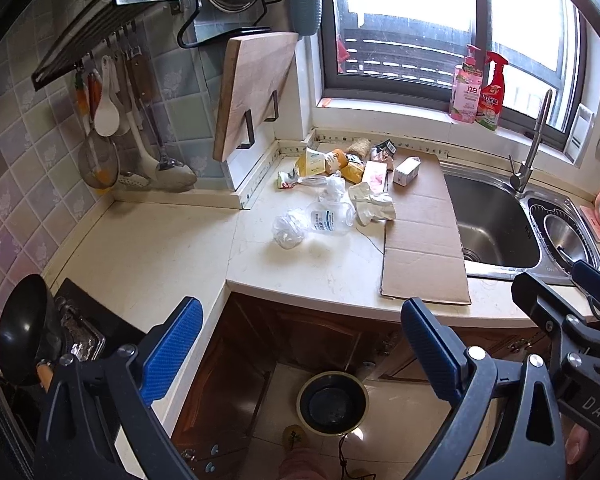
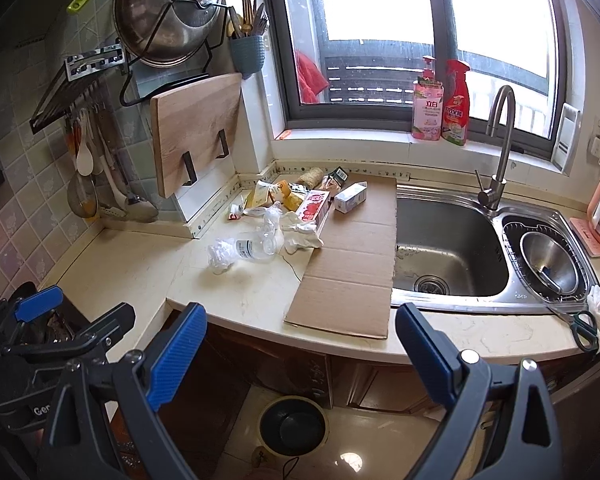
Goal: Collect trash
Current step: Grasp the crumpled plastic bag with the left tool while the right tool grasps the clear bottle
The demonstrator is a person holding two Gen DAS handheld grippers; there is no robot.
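Note:
A pile of trash lies at the back of the counter: a clear plastic bottle (image 1: 331, 220) (image 2: 256, 247), crumpled clear plastic (image 1: 287, 229) (image 2: 220, 255), crumpled white paper (image 1: 372, 203) (image 2: 303, 236), yellow wrappers (image 1: 332, 162) (image 2: 276, 194), a pink carton (image 1: 375, 176) (image 2: 314, 208) and a small white box (image 1: 407, 170) (image 2: 351, 197). A flat cardboard sheet (image 1: 420, 236) (image 2: 352, 264) lies beside the sink. A round bin (image 1: 333, 402) (image 2: 292, 424) stands on the floor below. My left gripper (image 1: 300, 344) and right gripper (image 2: 300, 352) are both open and empty, in front of the counter edge.
A steel sink (image 1: 492, 224) (image 2: 448, 248) with tap sits to the right. Scissors (image 2: 576, 324) lie by the sink's front edge. A cutting board (image 1: 256, 88) (image 2: 196, 132) leans on the wall. A black wok (image 1: 20, 328) sits on the stove at left. Bottles (image 2: 440, 104) stand on the sill.

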